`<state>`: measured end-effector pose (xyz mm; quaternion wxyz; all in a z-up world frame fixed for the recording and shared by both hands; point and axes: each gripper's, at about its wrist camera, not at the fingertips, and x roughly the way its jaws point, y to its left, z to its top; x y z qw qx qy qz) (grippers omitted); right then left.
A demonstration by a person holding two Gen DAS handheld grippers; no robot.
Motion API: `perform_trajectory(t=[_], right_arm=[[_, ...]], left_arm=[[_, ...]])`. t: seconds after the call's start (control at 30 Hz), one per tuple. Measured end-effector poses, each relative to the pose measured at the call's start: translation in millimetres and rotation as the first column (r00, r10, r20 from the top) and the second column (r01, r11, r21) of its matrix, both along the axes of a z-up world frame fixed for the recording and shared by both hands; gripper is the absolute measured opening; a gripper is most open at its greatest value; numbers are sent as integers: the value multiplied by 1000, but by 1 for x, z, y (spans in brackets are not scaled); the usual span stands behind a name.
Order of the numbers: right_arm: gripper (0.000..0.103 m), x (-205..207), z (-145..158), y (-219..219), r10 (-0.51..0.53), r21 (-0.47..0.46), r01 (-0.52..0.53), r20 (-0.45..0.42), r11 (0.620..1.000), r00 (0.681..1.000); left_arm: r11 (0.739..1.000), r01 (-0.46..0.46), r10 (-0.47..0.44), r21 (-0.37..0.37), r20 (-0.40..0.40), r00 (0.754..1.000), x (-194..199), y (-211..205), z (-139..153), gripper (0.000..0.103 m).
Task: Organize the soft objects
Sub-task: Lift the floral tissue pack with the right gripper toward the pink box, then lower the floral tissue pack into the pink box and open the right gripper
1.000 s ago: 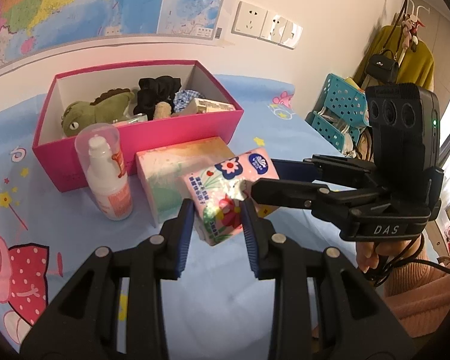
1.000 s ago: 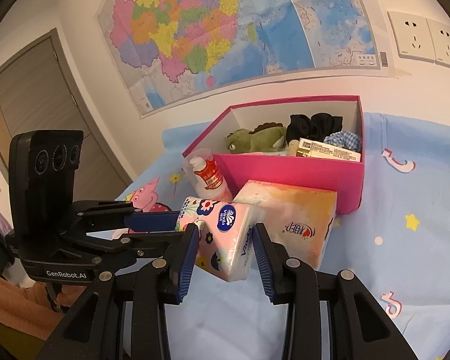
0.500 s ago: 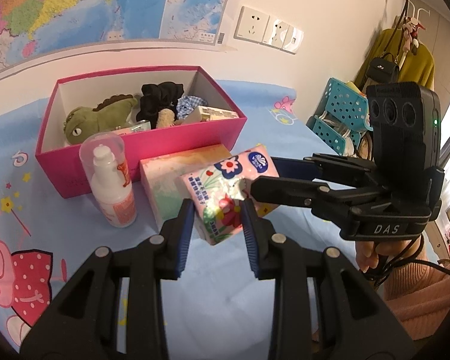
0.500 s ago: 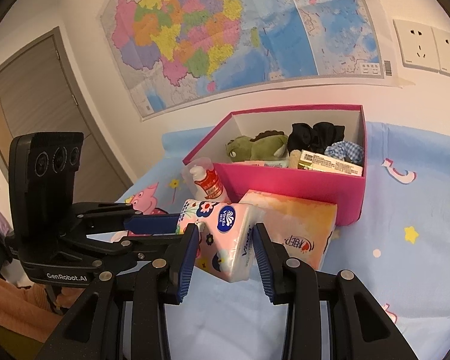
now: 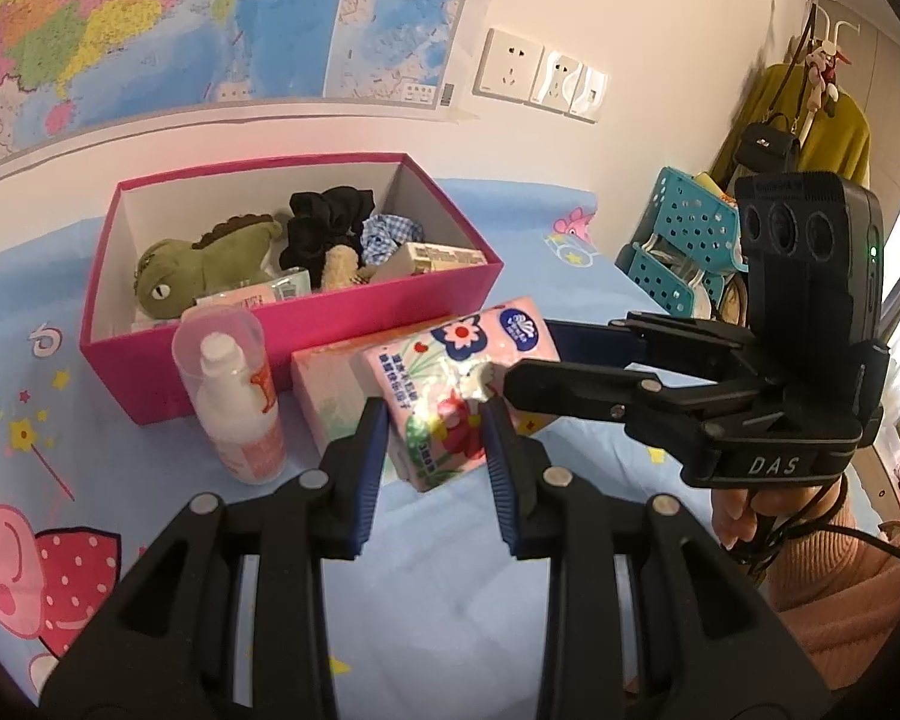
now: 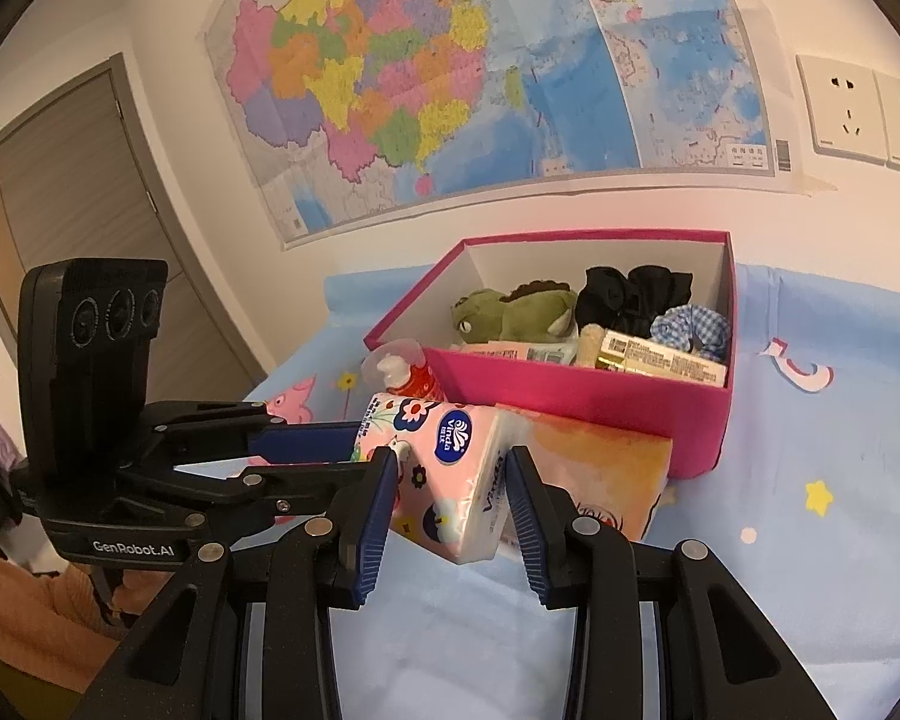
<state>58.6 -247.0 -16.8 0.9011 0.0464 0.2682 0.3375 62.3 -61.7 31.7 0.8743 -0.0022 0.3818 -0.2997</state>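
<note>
- Left gripper (image 5: pixel 435 438): blue-padded fingers (image 5: pixel 371 456) closed against the near end of a pink floral tissue pack (image 5: pixel 450 384), which is held tilted above the blue cartoon-print sheet (image 5: pixel 438 594).
- Right gripper (image 6: pixel 453 489): its fingers (image 6: pixel 378 516) pinch the other end of the same tissue pack (image 6: pixel 450 468); both grippers grip it at once.
- Just behind the pack: a larger orange-pink tissue package (image 6: pixel 594 480) lying on the sheet, touching the pink box (image 5: pixel 354 324).
- Beside that package: an upright white bottle (image 5: pixel 234 396) with a clear cap.
- Inside the box: green plush dinosaur (image 5: pixel 204 270), black scrunchie (image 5: pixel 330 228), blue checked cloth (image 6: pixel 690 324), small cartons.
- Wall behind: coloured map (image 6: pixel 450 72) and sockets (image 5: pixel 540 75).
</note>
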Motion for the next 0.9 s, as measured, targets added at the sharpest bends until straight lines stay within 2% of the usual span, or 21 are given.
perform_trajectory(t=[0.9], right_arm=[[38,26,18,9,3,-11,-3,53,1000,999]], left_arm=[[999,-37,37,0,42,998,29,3,14,34]])
